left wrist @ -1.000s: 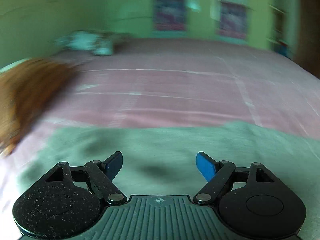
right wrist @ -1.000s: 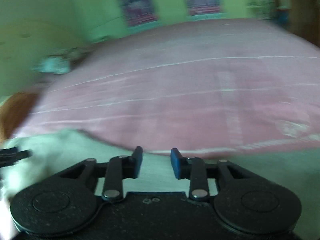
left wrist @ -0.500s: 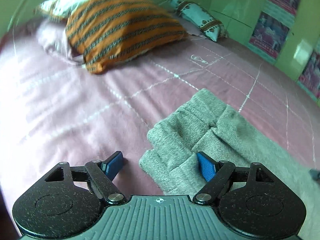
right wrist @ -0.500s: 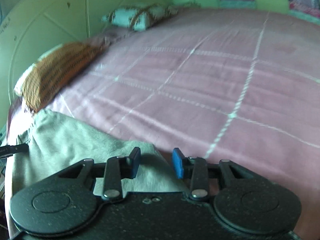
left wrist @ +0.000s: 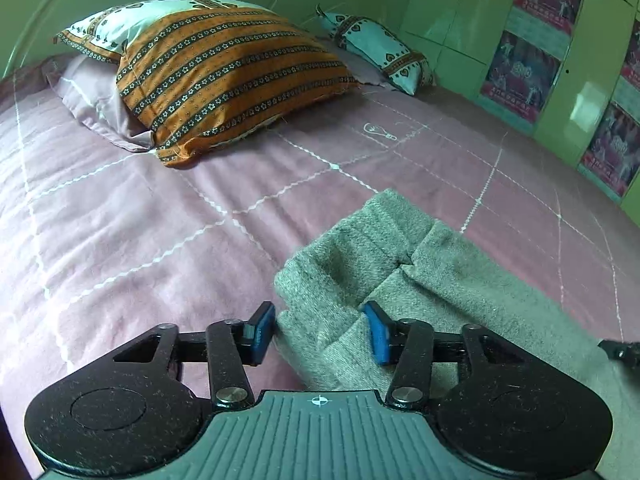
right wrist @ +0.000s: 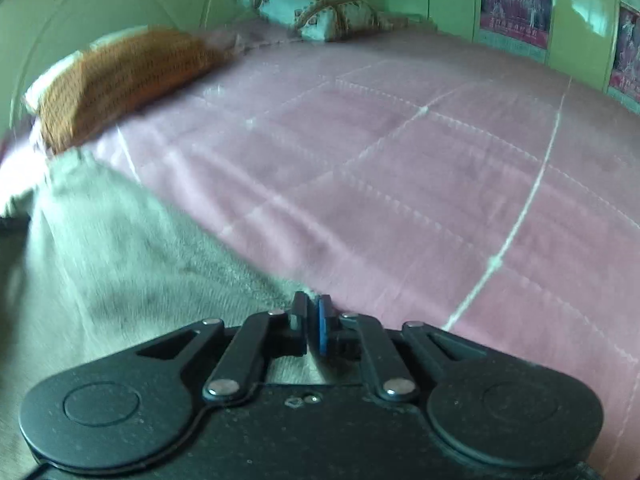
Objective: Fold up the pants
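Pants: grey knit fabric, lying on a pink quilted bedspread with white stitched grid lines; hems toward the pillows, the rest of the garment running right and toward the camera.

Left tongs: blue pads parted about halfway, straddling the near corner of one pant leg; left pad at the fabric's edge over the bedspread, right pad over the cloth. No grip made.

Right tongs: pads drawn together with only a thin gap, at the far edge of the pants; a sliver of grey fabric seems pinched between them, though motion blur limits certainty.

Orange patterned pillow: at the head of the bed, resting on a pale lilac pillow.

Small white-and-teal pillow: beside the green wall.

Posters: fixed on the wall at right.
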A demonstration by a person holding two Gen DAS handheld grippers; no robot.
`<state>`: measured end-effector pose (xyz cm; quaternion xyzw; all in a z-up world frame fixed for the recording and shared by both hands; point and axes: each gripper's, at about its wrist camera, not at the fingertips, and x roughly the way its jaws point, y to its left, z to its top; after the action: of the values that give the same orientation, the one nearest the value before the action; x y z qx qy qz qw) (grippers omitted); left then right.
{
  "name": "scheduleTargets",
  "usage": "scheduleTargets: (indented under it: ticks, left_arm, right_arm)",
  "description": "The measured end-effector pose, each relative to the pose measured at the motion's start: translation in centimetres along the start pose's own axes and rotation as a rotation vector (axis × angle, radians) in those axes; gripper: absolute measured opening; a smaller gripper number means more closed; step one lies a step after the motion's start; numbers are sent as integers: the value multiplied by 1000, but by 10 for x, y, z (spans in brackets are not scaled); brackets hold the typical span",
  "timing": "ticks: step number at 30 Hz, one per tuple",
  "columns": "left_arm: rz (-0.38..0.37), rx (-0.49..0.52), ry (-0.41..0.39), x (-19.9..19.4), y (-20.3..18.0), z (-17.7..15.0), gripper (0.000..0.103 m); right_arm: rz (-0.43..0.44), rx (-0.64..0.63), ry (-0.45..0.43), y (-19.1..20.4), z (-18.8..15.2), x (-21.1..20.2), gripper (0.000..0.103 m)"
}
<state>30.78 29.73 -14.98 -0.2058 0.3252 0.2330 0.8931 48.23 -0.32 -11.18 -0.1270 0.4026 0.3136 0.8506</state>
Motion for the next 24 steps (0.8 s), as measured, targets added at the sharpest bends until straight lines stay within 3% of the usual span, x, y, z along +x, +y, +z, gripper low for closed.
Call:
scheduleTargets:
  ticks: [3, 5, 8, 12, 14, 15, 16, 18, 19, 21, 24]
  left_arm:
    - [6, 4, -5, -11, 6, 3, 59]
    - [16, 43, -17, -21, 2, 3, 59]
    - [31, 81, -60, -40, -12, 2, 59]
    - [5, 179, -109, -57, -42, -2, 59]
    - [-7, 235, -80, -52, -51, -6, 64]
    - [5, 268, -61, -46, -55, -10, 71]
    - [22, 306, -37, -41, -57, -13, 73]
    - [33, 343, -19, -41, -60, -16, 73]
    - [19, 339, -27, -47, -59, -16, 73]
    - [-7, 332, -37, -59, -58, -16, 73]
    - [-21, 340, -61, -74, -61, -21, 73]
  right_arm:
    - [-213, 35, 0, -10, 2, -17, 2]
    - [-177, 136, -52, -33, -8, -54, 2]
    - [-201, 157, -111, -37, -32, -113, 9]
    - [-240, 154, -122, -30, -81, -171, 12]
    - [-283, 212, -120, -39, -116, -199, 14]
    - [-304, 240, -116, -45, -133, -208, 15]
    - [-353, 263, -80, -57, -155, -215, 15]
    - [-516, 287, 51, -84, -197, -221, 14]
    - [-593, 325, 30, -99, -219, -239, 14]
    - [-683, 521, -33, -130, -255, -289, 14]
    - [-640, 909, -254, -159, -319, -369, 16]
